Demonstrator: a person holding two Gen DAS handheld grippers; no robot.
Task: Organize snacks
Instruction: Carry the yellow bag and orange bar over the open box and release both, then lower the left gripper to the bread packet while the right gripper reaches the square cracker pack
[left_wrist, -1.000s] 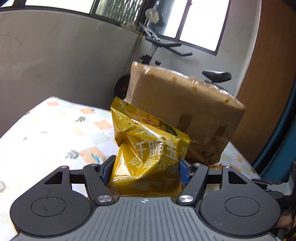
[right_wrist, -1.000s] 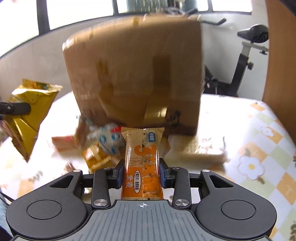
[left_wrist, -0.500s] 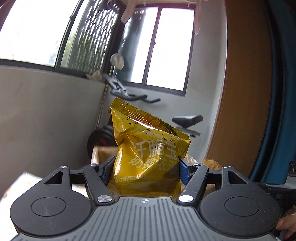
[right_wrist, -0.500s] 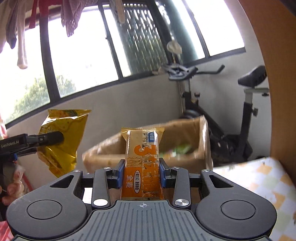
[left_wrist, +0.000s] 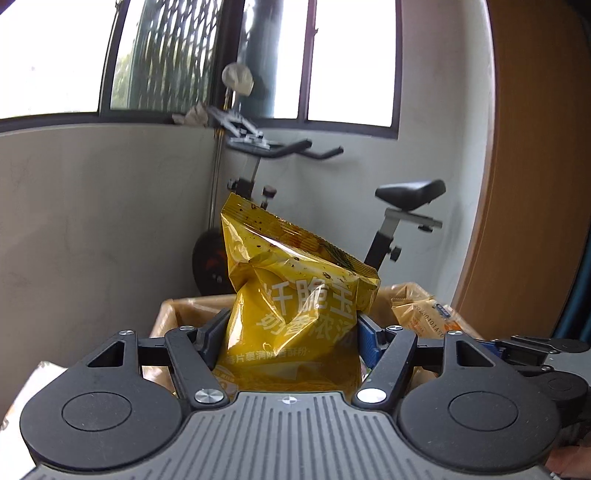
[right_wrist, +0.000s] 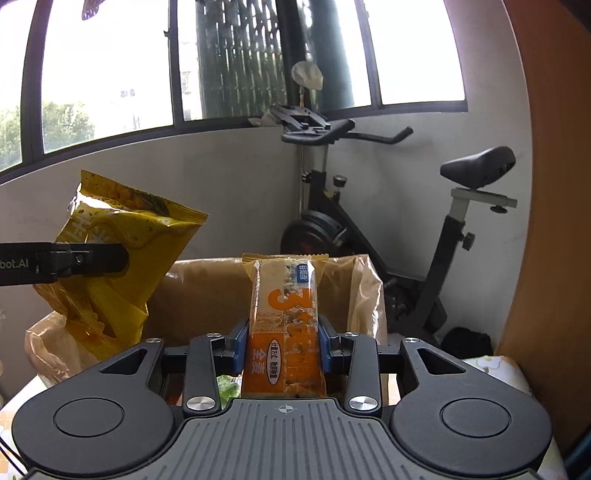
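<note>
Though open, box (right_wrist: 207, 291) with snacks (left_wrist: 424, 314)

**Two snacks above an open box**

A crumpled yellow chip bag (left_wrist: 295, 295) stands upright, pinched at its lower half. An orange-and-clear wrapped biscuit bar (right_wrist: 284, 325) stands upright too. Both hang over the open brown cardboard box (right_wrist: 207, 291), which holds other packets.
</note>
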